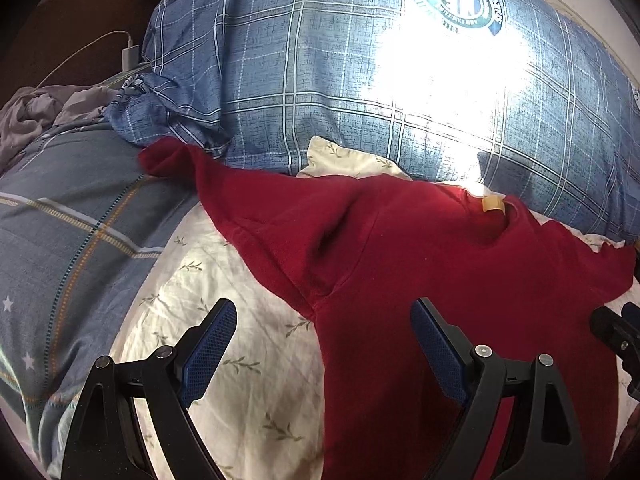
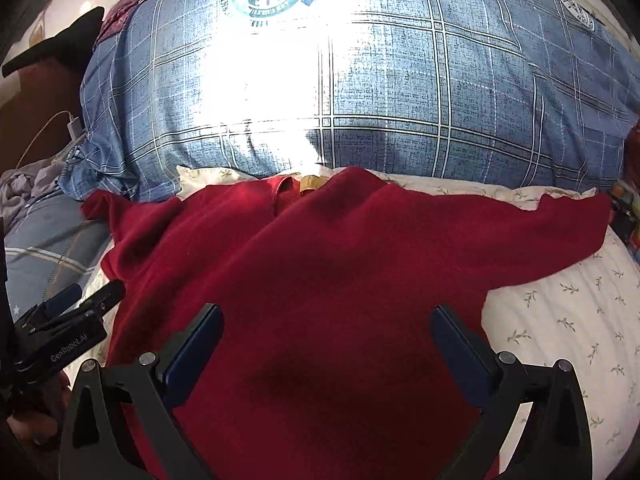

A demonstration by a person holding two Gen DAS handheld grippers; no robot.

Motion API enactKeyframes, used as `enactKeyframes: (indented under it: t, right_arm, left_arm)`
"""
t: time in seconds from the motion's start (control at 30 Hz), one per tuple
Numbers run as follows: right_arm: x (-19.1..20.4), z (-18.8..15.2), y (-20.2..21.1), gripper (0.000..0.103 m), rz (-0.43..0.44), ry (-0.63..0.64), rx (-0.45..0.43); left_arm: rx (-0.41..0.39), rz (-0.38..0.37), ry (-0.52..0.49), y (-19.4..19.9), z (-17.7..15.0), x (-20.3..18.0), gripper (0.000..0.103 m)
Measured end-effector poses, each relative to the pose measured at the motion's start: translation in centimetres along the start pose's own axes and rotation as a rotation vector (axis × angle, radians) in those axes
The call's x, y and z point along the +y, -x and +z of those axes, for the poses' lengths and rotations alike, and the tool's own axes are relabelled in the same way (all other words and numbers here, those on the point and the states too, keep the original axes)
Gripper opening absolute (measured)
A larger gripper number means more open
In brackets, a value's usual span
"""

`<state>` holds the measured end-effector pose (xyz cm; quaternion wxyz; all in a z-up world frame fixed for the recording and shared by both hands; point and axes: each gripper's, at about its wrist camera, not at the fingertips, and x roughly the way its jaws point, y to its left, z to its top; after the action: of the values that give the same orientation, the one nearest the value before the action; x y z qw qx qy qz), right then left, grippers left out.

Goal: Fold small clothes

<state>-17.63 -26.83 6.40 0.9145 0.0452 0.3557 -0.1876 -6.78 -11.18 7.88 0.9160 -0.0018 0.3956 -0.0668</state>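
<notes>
A red sweater point(image 1: 420, 248) is spread flat on a leaf-print sheet point(image 1: 240, 320), its neck toward a blue plaid pillow point(image 1: 320, 80) and both sleeves laid outward. The left gripper point(image 1: 324, 332) is held with jaws wide apart above the sweater's left underarm, nothing between them. The right gripper point(image 2: 326, 340) is likewise spread open over the sweater's body, empty. A white charger point(image 1: 130, 58) is seen beside the pillow.

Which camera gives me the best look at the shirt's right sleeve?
Right wrist: the right sleeve lies spread out in full across the sheet. Left wrist catches only a bit of it at the frame edge.
</notes>
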Motion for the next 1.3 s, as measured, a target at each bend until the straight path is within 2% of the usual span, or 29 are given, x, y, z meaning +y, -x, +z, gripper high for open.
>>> enactKeyframes:
  t: [0.13,0.3,0.5,0.9,1.3]
  right_arm:
    - [0.6,0.1,-1.2,0.103,0.001,0.0,0.012]
    - [1.6,-0.1,-2.1,0.103,0.007,0.009,0.014]
    - [2.4,-0.1,-2.4,0.103,0.006,0.022,0.009]
    - [1.8,0.1,-2.3,0.103,0.008,-0.004,0.015]
    - [1.1,-0.6,-2.4,0.103,-0.032,-0.001,0.024]
  left_arm:
    - [0.014,-0.02,0.011,-1.4,0.2,0.2,0.088]
    - [-0.006,-0.011,-0.029,-2.0,0.0,0.1,0.088]
    - [-0.019,0.004,-0.028,-2.4,-0.6,0.5,0.088]
    - [-0.031,0.006,-0.036,-2.3,-1.0,0.2,0.088]
    - [-0.045,0.004,-0.047,-1.7,-1.1,0.1,0.088]
